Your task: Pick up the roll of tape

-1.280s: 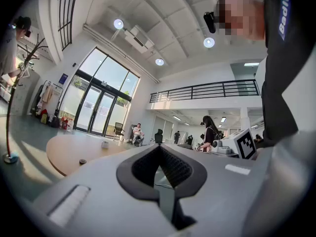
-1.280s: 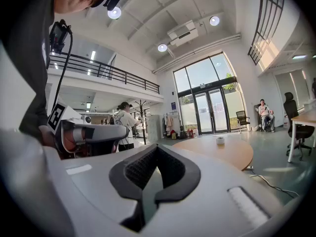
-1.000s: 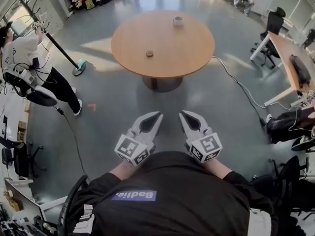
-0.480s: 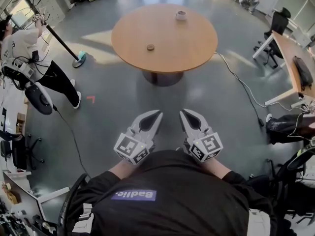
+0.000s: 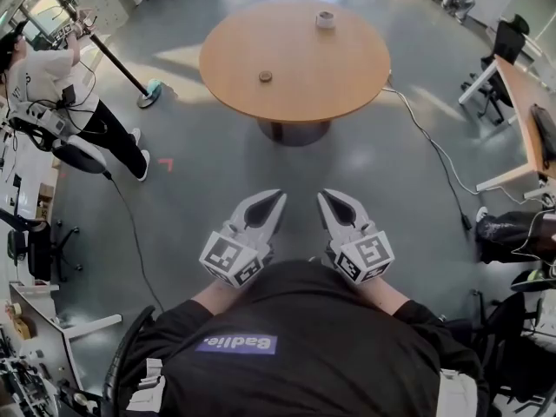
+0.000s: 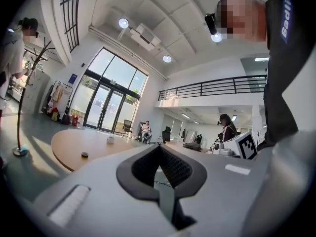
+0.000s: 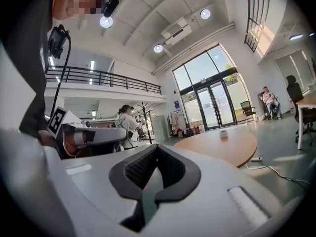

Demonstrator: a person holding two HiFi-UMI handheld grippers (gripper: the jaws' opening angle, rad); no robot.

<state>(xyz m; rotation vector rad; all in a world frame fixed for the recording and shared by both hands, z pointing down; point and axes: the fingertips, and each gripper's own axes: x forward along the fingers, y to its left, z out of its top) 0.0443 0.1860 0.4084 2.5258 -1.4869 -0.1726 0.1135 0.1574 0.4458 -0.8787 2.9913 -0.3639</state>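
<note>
Left gripper (image 5: pixel 277 199) and right gripper (image 5: pixel 324 198) have edged toward the table (image 5: pixel 347 81) at 12 o'clock, jaws closed, empty; roll of tape (image 5: pixel 325 19) at 1 o'clock remains far off.

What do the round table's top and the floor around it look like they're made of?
Round table: wood or wood-look laminate, judging by its even warm brown colour. The finish is smooth and satin, with a soft pale glare near the rim. Floor: grey and seamless, probably polished concrete or a poured coating. It is glossy enough to reflect bright window patches.
</note>
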